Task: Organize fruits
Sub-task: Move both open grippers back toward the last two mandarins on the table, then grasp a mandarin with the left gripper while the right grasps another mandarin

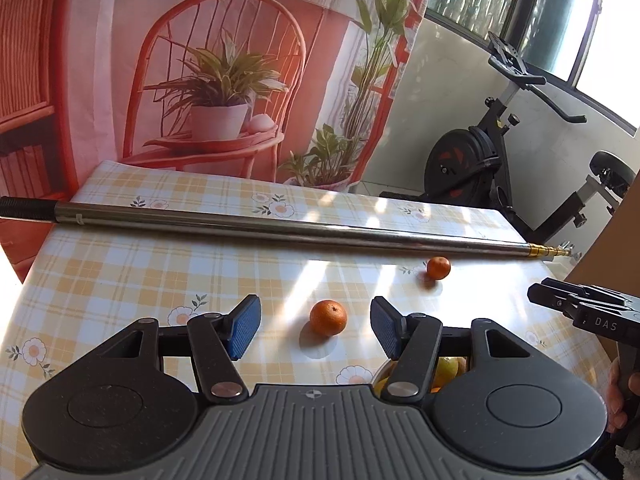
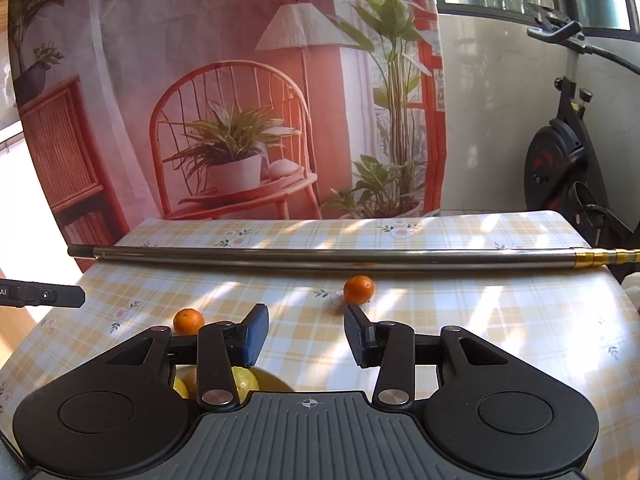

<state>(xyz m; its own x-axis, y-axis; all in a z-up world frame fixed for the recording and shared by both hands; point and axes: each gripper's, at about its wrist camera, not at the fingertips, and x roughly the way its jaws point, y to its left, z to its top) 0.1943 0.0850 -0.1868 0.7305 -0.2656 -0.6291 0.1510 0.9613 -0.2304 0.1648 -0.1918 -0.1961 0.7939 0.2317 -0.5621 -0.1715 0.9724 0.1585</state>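
Two small mandarins on the checked tablecloth [image 1: 120, 272], well apart from each other. Near mandarin [image 1: 328, 317] lying on open cloth just ahead of the left gripper [image 1: 316, 326], in line with the gap between the blue pads but touched by neither. Far mandarin [image 1: 438, 267] close below the metal telescopic pole [image 1: 280, 228], which crosses the table from side to side. Clear cloth all round both fruits; table edge a good way off on the left, nearer on the right. Skins bright orange, whole, slightly dimpled (stem dimple visible on the near one). Yellow fruit in a bowl [image 2: 244, 380] mostly hidden beneath the gripper bodies. Left gripper angled downward, jaws spread, nothing between the pads. Right gripper [image 2: 306, 336] likewise tilted down, jaws apart and empty, far mandarin just beyond its right fingertip. Exercise bike [image 1: 480, 160] behind the table.
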